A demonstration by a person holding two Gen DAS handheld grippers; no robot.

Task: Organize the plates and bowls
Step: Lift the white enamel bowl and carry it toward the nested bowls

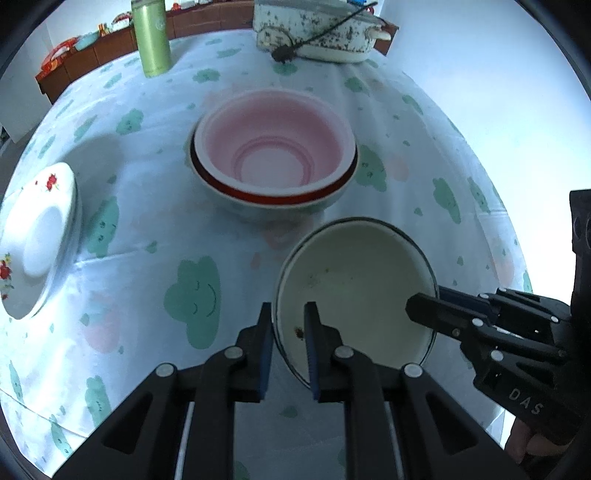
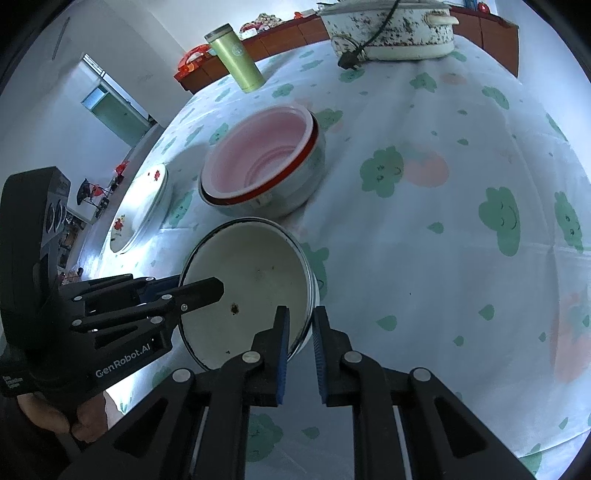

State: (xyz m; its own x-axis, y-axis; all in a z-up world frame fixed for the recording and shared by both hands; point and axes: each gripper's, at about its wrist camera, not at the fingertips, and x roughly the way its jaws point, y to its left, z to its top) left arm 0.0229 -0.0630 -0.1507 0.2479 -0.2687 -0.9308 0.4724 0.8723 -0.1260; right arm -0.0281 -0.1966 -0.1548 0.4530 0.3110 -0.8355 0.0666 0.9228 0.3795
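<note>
Spread over the table, a pale cloth (image 1: 147,229) printed with green smiling clouds carries everything in view. Nearest the cameras, the left gripper (image 1: 287,325) pinches the left rim of a cream enamel bowl (image 1: 354,280), one blue pad inside the wall and one outside. The right gripper (image 2: 300,325) clamps the opposite rim of the same bowl the same way, so both claws are narrow and closed on it. The bowl sits tilted toward the cameras; whether its base is clear of the cloth cannot be told.

Just beyond it stands the stack it likely belongs with: a pink bowl (image 1: 273,147) nested in a red-rimmed bowl (image 1: 273,199). Off to the left, near the table edge, lies a white plate (image 1: 40,236) with red flowers. At the far side are a green tumbler (image 1: 151,37) and a speckled white pot (image 1: 317,33) with a dark cord across it.

To do this step well, the person should probably keep both grips even, level the bowl before carrying it, raise it above the pink rim, centre it, and lower it straight so the thin enamel does not clip the stack; both claws should release only once it has settled.

Readable writing: "GenRobot.AI" on the left gripper's body in the right wrist view, and "DAS" on the right gripper's body in the left wrist view.
</note>
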